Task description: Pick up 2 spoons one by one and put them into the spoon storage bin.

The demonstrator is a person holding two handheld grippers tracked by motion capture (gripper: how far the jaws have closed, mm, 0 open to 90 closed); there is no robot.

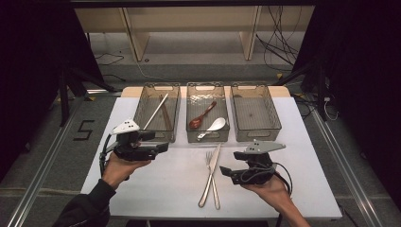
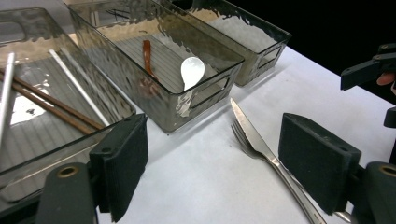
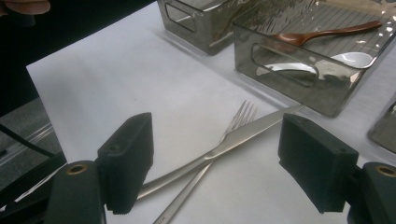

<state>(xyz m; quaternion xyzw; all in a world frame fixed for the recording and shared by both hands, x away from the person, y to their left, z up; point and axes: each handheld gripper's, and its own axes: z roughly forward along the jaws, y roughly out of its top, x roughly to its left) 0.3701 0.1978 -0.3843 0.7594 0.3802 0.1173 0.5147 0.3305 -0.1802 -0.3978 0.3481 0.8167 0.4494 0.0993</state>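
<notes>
The right gripper sits at the lower right of the high view, jaws spread wide and holding nothing, pointing toward the frame's centre. Just to its left, a knife and a fork lie crossed on the white table, the knife over the fork. In the right gripper view, the crossed pair lies between the two open jaws, low in the frame.

The left gripper is at centre left of the high view, also wide open and empty, near the front wall of the left bin, which holds chopsticks. The middle bin holds a brown spoon and a white spoon. The right bin stands beside it at upper right.
</notes>
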